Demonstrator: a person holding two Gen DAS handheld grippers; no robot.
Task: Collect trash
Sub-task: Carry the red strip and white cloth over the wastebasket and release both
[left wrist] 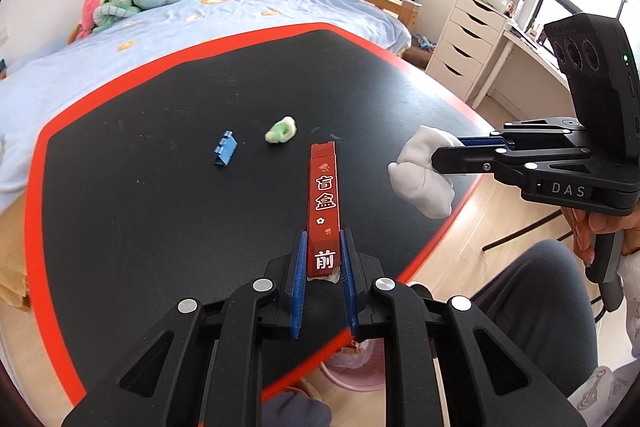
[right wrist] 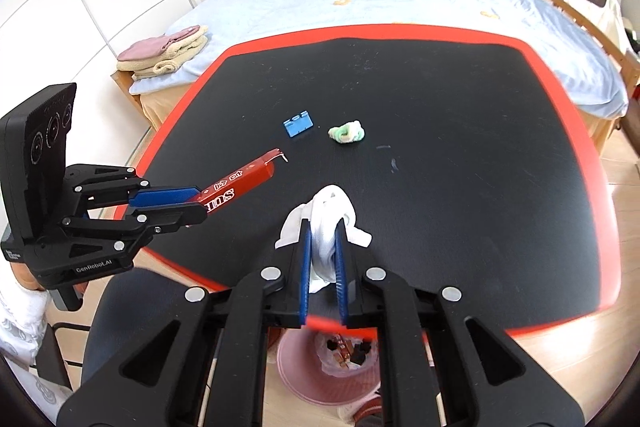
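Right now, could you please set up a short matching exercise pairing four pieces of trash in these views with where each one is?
Things:
1. red box
2. white tissue
3. blue clip
4. green-and-white wad

Places:
A. lying on the black table, right of the small blue item in the right wrist view
B. held in the right gripper
C. held in the left gripper
D. lying on the table, left of the crumpled green item in the right wrist view

Pairs: 1-C, 2-B, 3-D, 4-A

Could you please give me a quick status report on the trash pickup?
Left gripper shut on red box. Right gripper shut on white tissue. Blue scrap, green wad remain on table.
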